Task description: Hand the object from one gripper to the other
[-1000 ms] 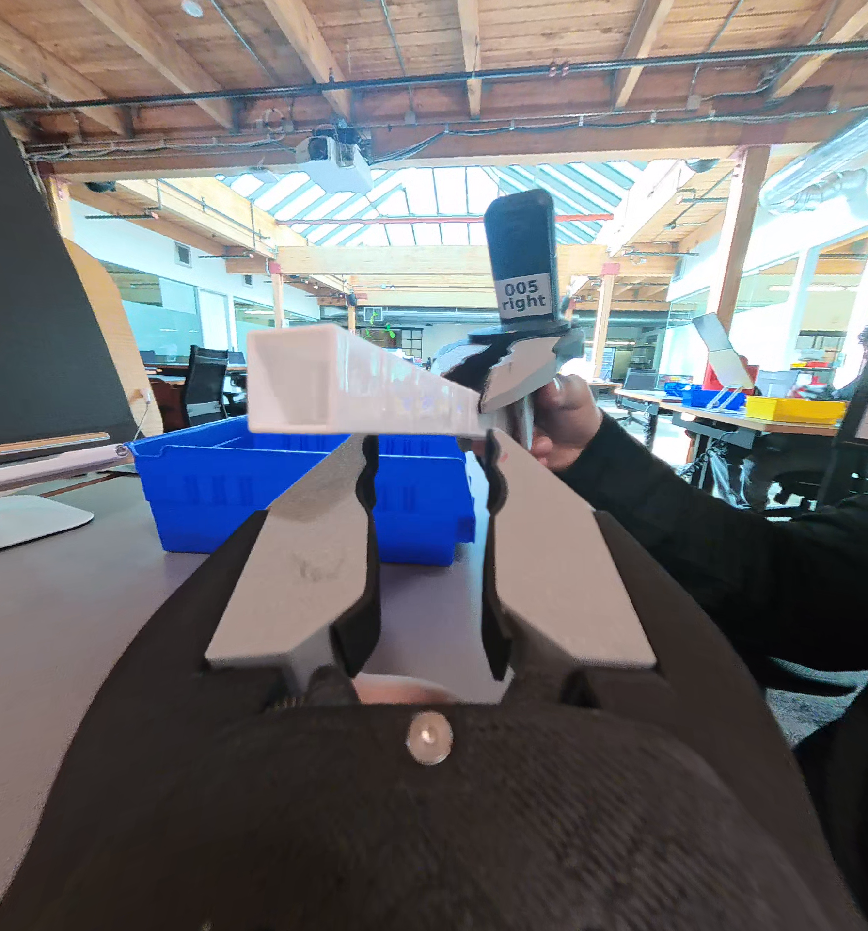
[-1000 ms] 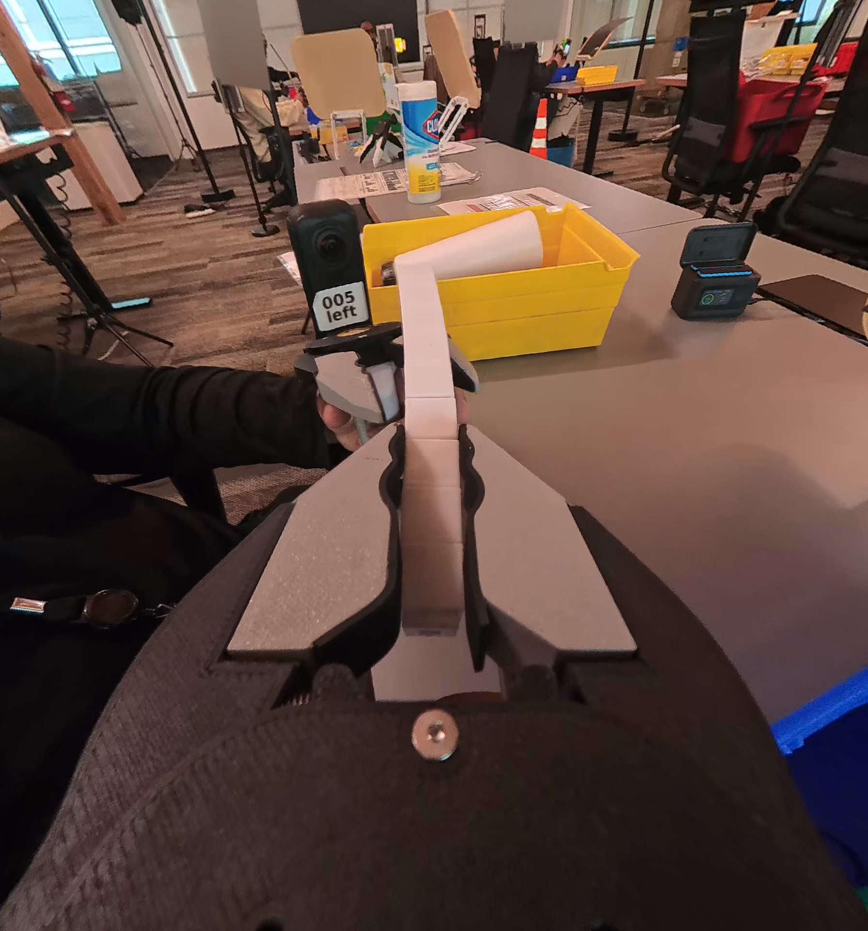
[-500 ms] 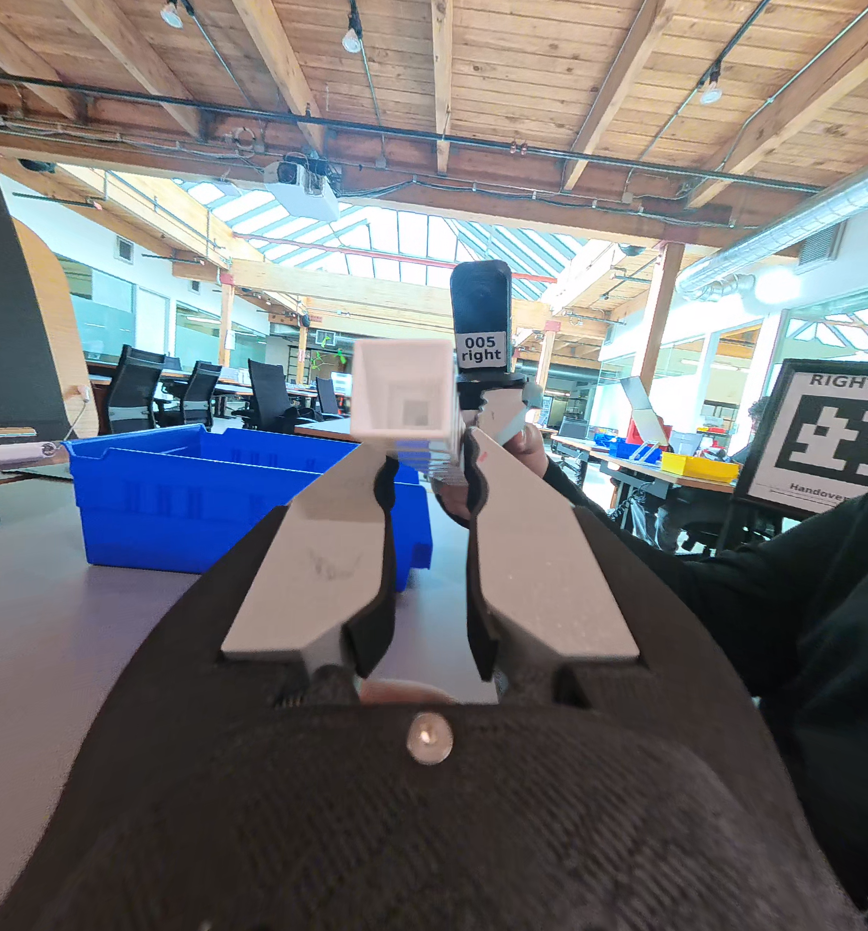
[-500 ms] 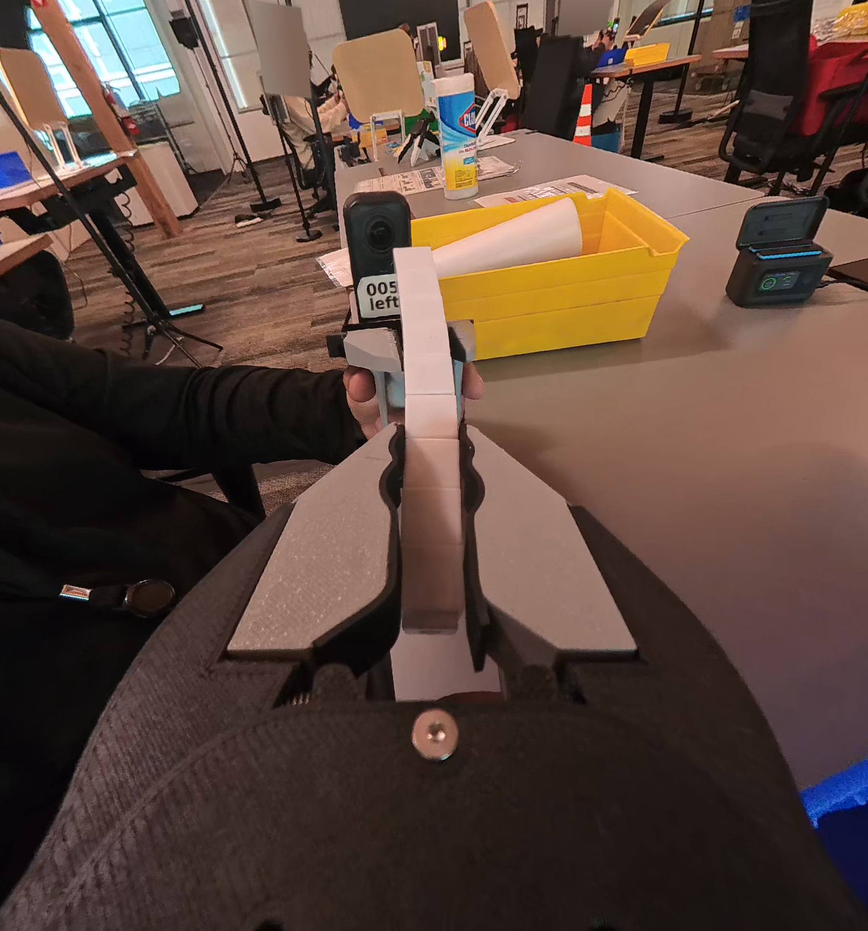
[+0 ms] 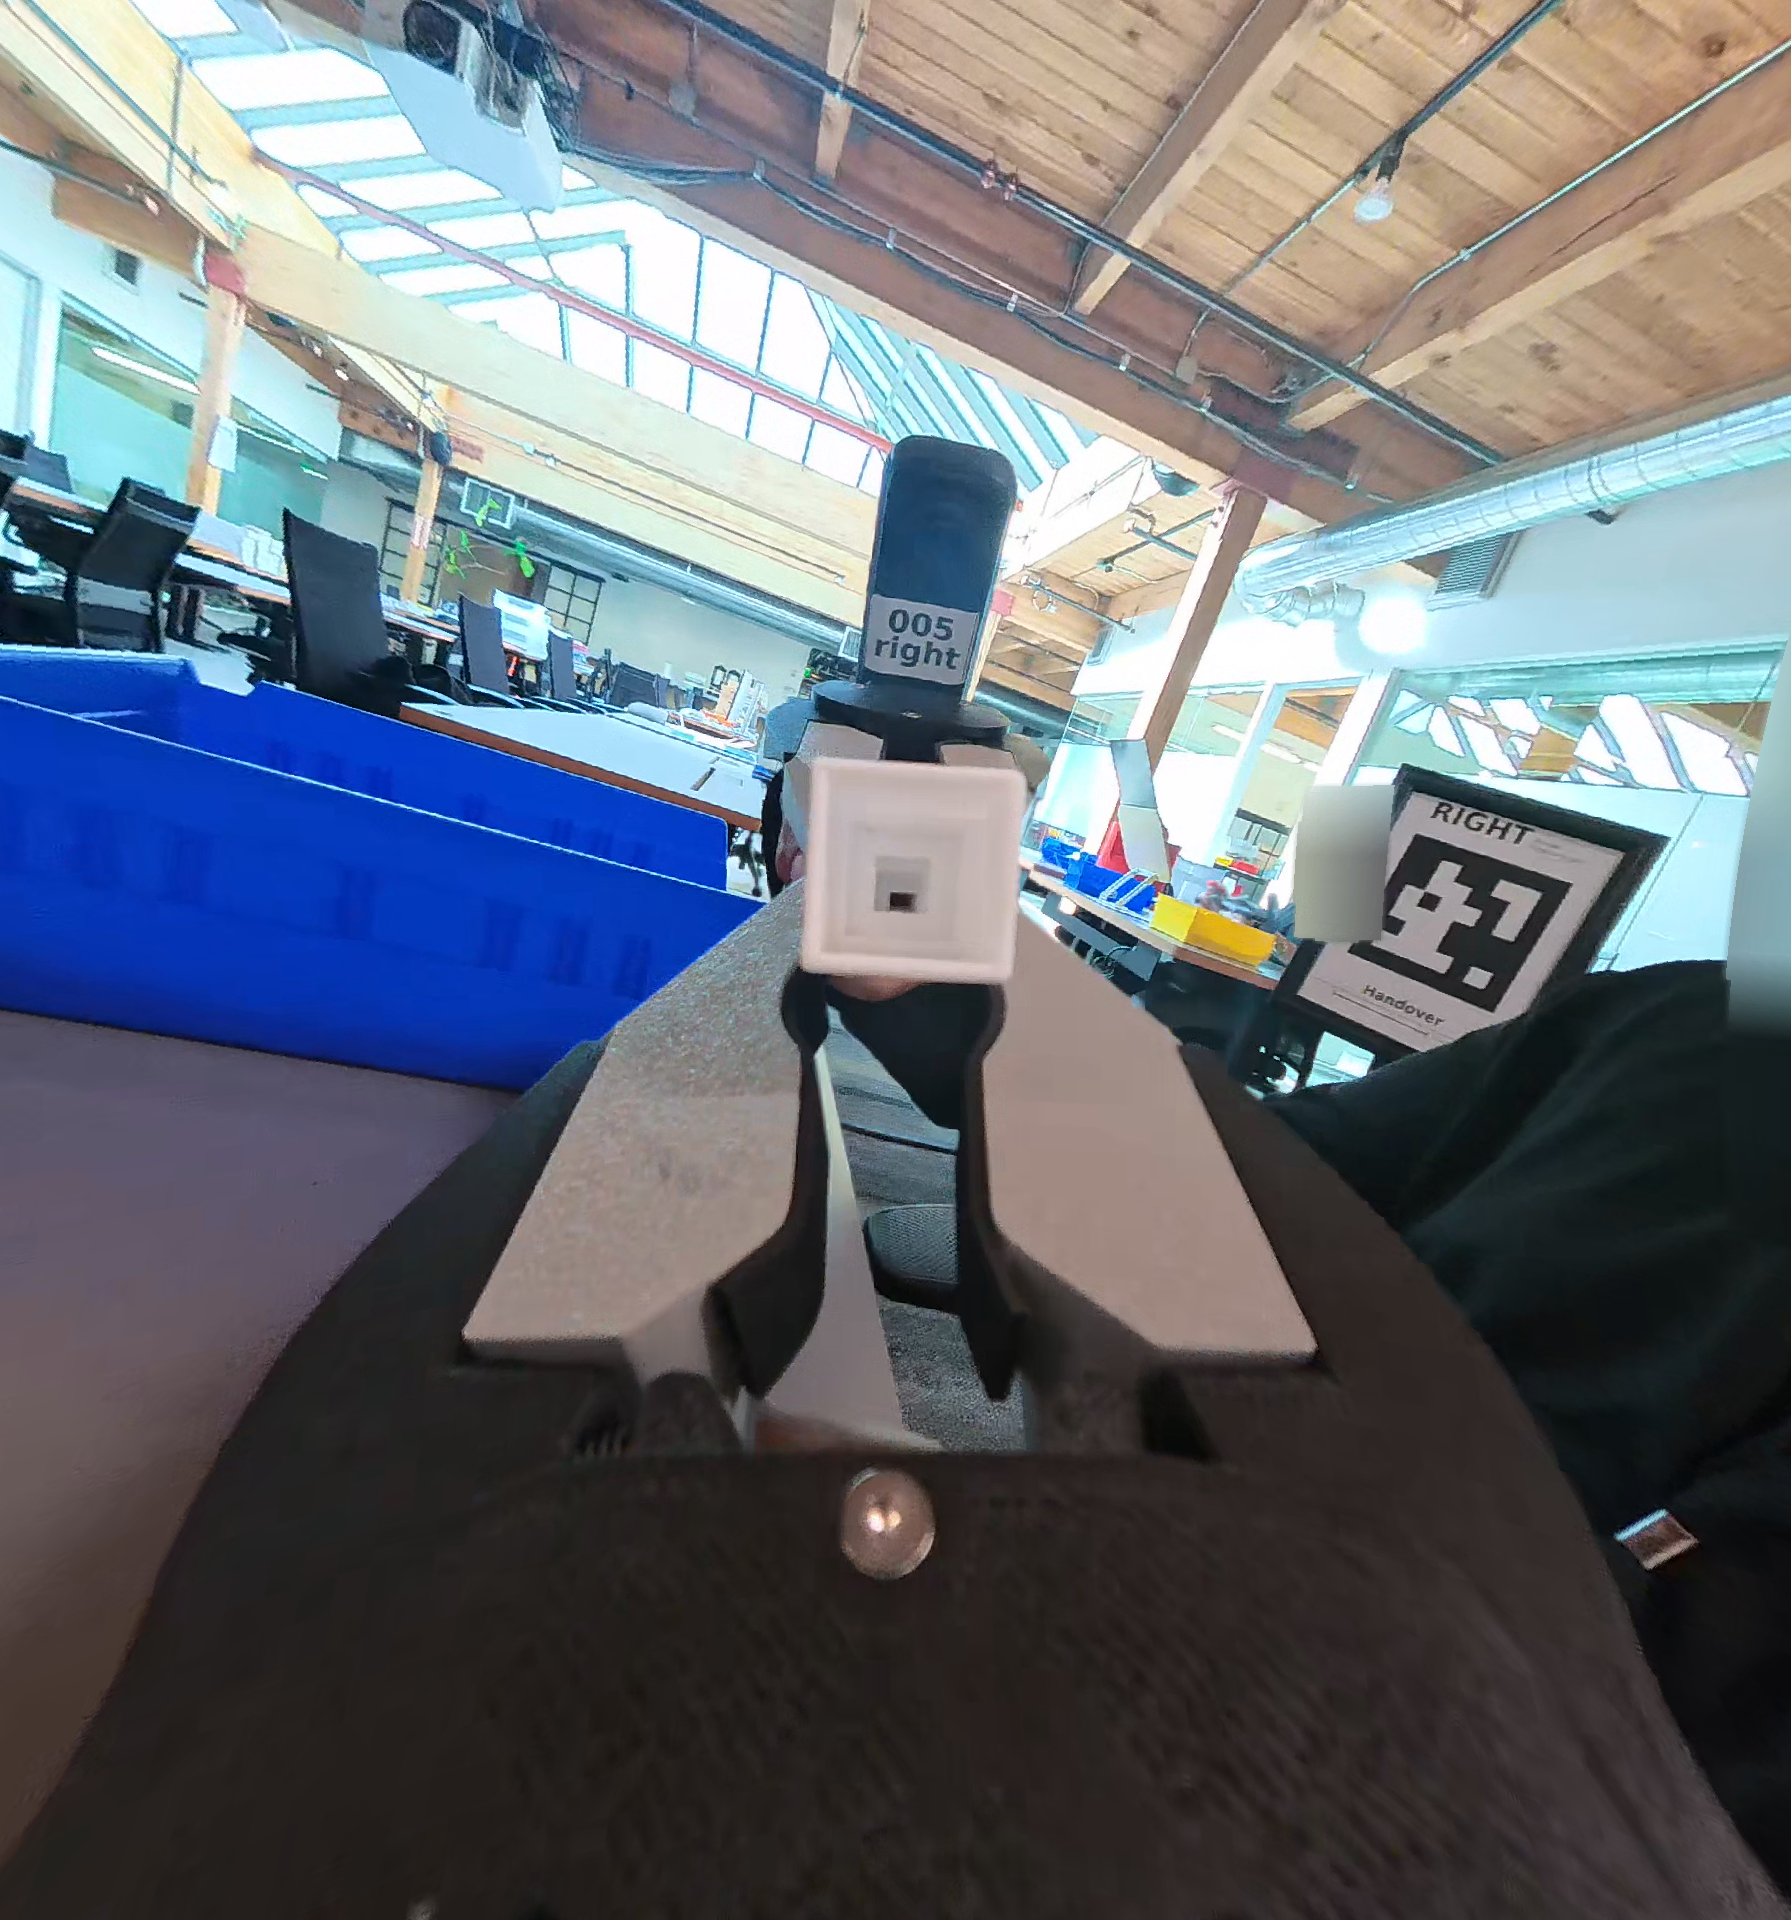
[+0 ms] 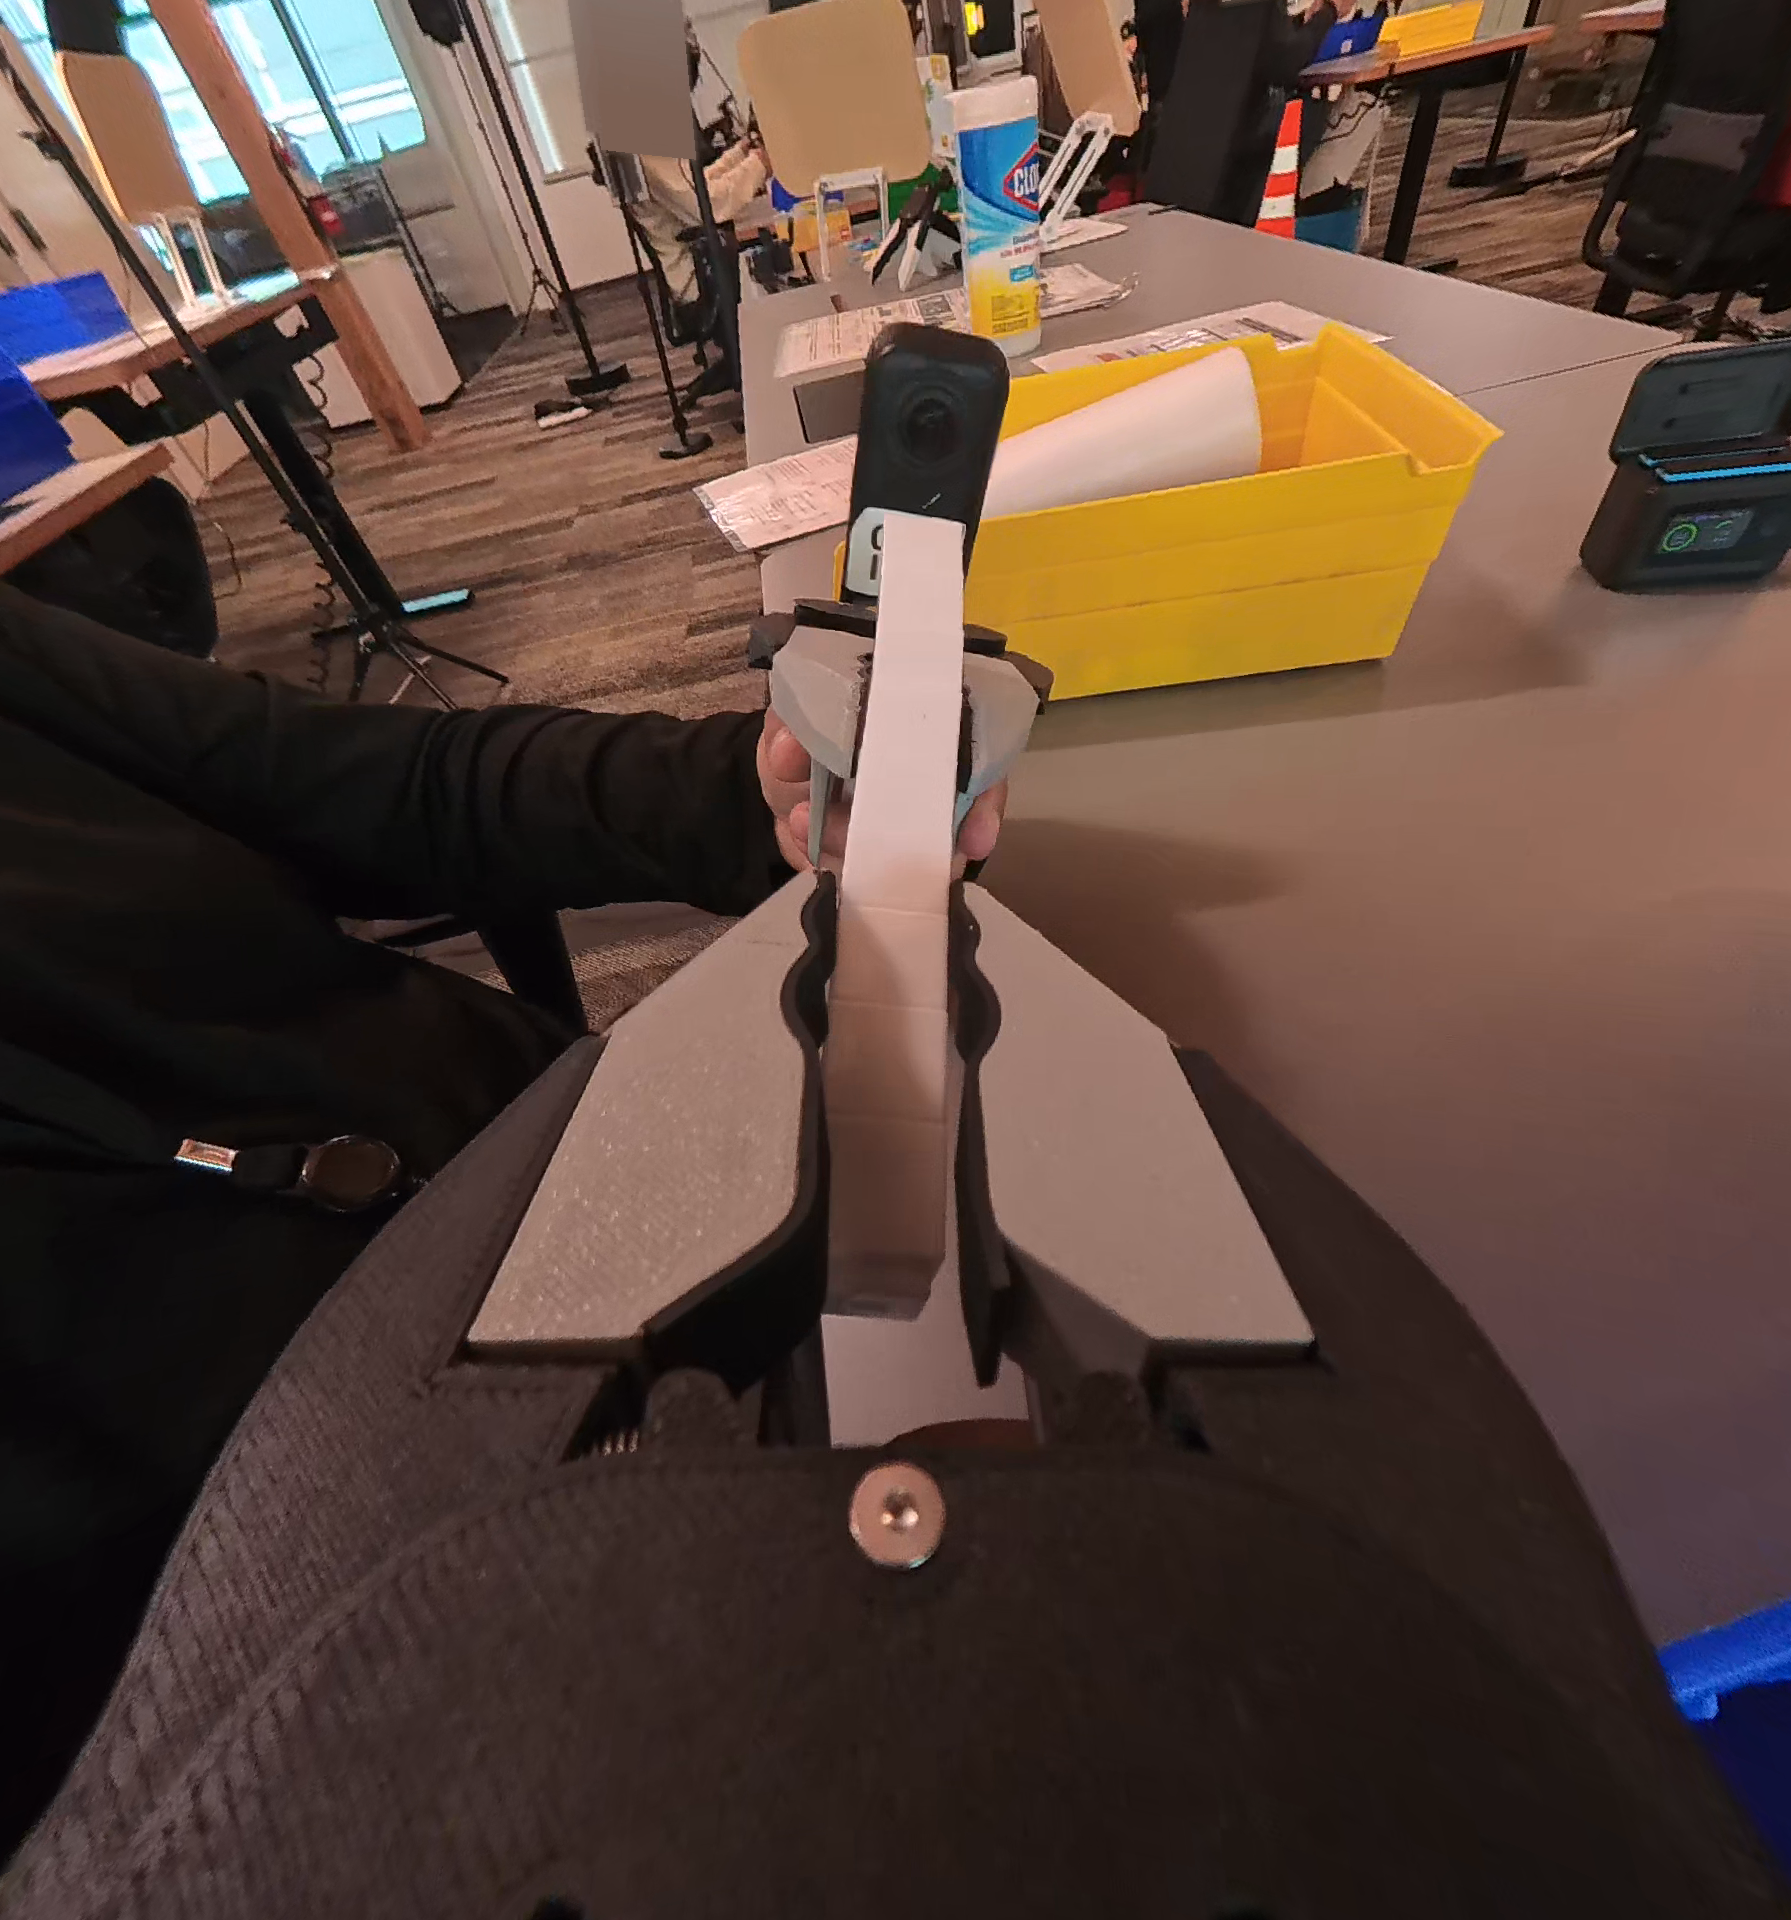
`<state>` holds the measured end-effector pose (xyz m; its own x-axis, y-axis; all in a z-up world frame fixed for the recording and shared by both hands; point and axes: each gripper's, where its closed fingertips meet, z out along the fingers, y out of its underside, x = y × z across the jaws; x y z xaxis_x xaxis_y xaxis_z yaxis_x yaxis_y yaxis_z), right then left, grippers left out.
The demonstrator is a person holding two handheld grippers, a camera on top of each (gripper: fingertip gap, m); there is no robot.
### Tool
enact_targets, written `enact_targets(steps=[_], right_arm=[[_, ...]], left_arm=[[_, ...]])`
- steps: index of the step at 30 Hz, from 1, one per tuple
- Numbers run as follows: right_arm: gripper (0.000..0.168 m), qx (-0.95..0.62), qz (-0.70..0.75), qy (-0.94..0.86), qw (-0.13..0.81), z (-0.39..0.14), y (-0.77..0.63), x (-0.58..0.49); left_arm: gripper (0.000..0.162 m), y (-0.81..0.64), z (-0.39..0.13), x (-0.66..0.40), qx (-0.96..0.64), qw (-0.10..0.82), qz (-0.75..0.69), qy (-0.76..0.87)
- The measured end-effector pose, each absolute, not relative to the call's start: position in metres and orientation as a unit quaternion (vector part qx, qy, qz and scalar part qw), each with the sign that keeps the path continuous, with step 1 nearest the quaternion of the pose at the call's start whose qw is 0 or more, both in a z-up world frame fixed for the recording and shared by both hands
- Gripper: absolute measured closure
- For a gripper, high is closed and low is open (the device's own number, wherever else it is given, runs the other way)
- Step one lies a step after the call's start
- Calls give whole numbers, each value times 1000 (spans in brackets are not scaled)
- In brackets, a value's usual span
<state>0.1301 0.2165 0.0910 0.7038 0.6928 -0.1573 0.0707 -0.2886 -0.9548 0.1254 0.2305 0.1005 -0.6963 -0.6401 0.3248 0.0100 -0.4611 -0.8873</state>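
A white square tube [image 6: 896,935] runs between both grippers above the table edge. My right gripper [image 6: 896,894] is shut on its near end. The tube's far end passes between the fingers of my left gripper [image 6: 896,717], which close against both its sides. In the left wrist view the tube's open end [image 5: 912,871] faces the camera at the tips of my left gripper [image 5: 896,987]. The right gripper [image 5: 906,748] shows just behind it, held by a hand in a black sleeve.
A yellow bin [image 6: 1234,561] holding a white roll stands on the grey table [image 6: 1442,935] beyond the grippers. A dark charging case [image 6: 1712,488] sits at the right. A blue bin [image 5: 299,883] stands on the table to the left. A marker sign [image 5: 1462,914] stands at the right. The grippers are tip to tip, or close to it.
The left gripper has turned in line with the tube, whose open end now faces its camera. Its jaws have narrowed around the tube. The right gripper keeps its hold.
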Motion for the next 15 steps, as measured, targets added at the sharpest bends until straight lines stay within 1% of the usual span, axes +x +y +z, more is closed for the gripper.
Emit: enact_targets(steps=[3,8,15], right_arm=[[150,-744,300,-245,545,93,219,129],[150,-725,300,-232,575,103,225,132],[150,-714,293,-233,591,109,227,129]], left_arm=[[142,234,102,125,-331,209,-792,468],[142,236,110,125,-325,256,-793,448],[142,238,116,122,-314,277,-798,434]])
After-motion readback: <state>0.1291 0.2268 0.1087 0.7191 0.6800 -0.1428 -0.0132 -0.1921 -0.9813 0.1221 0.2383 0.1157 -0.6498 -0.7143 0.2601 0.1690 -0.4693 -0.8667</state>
